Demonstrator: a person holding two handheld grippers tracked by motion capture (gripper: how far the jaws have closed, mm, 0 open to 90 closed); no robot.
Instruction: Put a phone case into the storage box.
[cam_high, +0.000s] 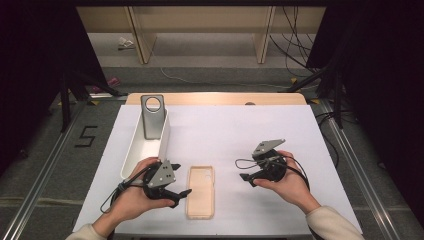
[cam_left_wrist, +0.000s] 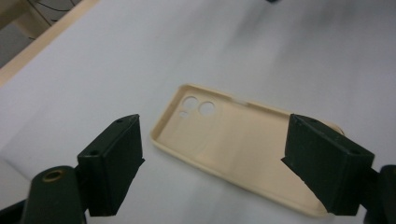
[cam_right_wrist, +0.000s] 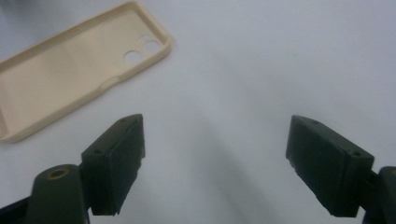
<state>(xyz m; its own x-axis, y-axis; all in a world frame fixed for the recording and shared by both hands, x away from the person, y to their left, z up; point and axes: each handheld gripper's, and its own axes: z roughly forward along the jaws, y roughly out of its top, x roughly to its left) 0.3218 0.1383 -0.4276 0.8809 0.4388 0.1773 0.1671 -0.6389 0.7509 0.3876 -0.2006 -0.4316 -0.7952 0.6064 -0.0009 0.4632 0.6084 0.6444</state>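
At 6 o'clock on the table (cam_high: 300, 125) lies the beige phone case (cam_high: 200, 192), hollow up; left gripper (cam_high: 186, 192) straddles it wide open for pickup, right gripper (cam_high: 243, 177) at 3 o'clock gapes empty.

You have two phone cases in front of you. One is a beige, soft-looking rectangular phone case (cam_high: 200, 192) lying open side up near the front edge of the white table (cam_high: 240, 130); you can count two round camera holes in it, with what may be a third, smaller one beside them, though the blur makes that uncertain. The other is a grey, rigid-looking phone case (cam_high: 152, 116) with one large round hole. You have one long white plastic bin (cam_high: 163, 141) along the table's left edge, and the grey case stands in its far end. You hold two black two-jaw grippers, one in each hand: the left gripper (cam_high: 181, 194) and the right gripper (cam_high: 246, 177).
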